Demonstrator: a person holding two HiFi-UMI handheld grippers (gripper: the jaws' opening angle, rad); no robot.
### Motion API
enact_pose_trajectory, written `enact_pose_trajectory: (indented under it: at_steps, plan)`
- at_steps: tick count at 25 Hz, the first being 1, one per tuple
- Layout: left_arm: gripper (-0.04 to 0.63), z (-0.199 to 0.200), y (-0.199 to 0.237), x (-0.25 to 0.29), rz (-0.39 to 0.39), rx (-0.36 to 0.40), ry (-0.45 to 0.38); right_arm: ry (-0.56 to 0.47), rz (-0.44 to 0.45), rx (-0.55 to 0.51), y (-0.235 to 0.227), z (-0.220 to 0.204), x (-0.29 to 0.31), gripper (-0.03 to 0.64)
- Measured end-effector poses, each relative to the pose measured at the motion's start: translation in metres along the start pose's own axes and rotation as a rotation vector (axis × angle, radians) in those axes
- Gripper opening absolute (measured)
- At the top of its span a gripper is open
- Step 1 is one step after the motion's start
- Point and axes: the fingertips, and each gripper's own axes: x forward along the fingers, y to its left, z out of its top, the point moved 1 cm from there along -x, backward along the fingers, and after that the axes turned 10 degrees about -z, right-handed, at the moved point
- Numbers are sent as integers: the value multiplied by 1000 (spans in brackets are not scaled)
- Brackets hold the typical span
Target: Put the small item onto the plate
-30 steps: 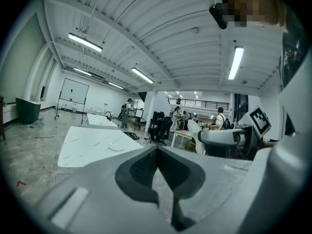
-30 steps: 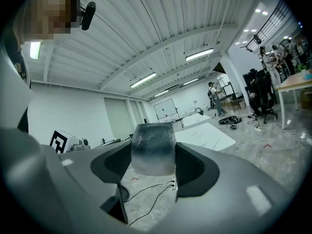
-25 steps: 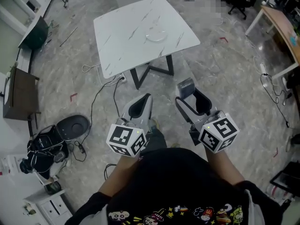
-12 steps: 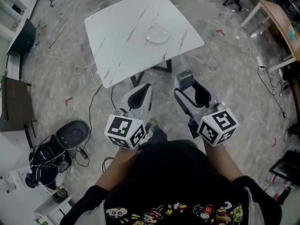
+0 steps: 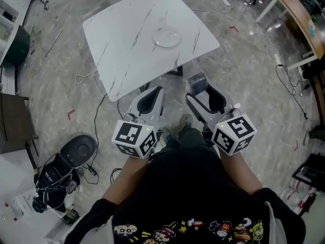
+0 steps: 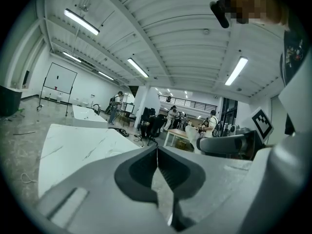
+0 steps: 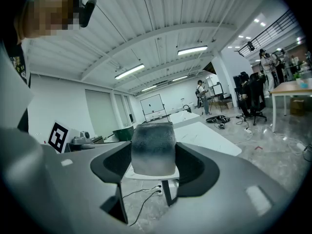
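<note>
Spotter: Closer now. The counter (image 5: 127,44) fills more of the head view than a second ago, and a shoe (image 5: 184,121) has come into sight between the grippers. Where's the piece?

Holder: The small grey item (image 7: 153,149) is clamped between the jaws of the right gripper (image 5: 199,89), up off the floor and short of the counter's near edge. The plate (image 5: 167,36) sits empty, well in from that edge. The left gripper (image 5: 155,93) is closed on nothing, its jaw tips pressed together.

Spotter: What could go wrong?

Holder: My guess is a slip. The item looks soft and is pinched right at the jaw tips, so a jolt on the way in could let it slide out before it's over the plate. The plate is also shallow and pale against the marble — letting go early would leave the item beside it, not on it.

Spotter: And room to move?

Holder: The top is bare all round the plate, so coming in over the near edge looks open. Underfoot is worse. A white cable (image 5: 86,78) loops on the floor by the left corner, and the dark leg frame (image 5: 175,71) juts out beneath the edge — either could catch a foot. The desk (image 5: 299,14) on the right is well apart.
</note>
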Motion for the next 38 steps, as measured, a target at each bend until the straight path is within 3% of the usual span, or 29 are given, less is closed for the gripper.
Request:
enact_pose_trajectory:
  at_steps: [8,28,38]
  plan:
    - [0,6,30,31,30,-2,21,24,15,-1,-29,9,42,311]
    - [0,20,94,153,201,-3,79,108,195,-39,-126,37,153,311]
    - [0,14,123,173,264,-13,100,138,220,-70,-140,29,191,311]
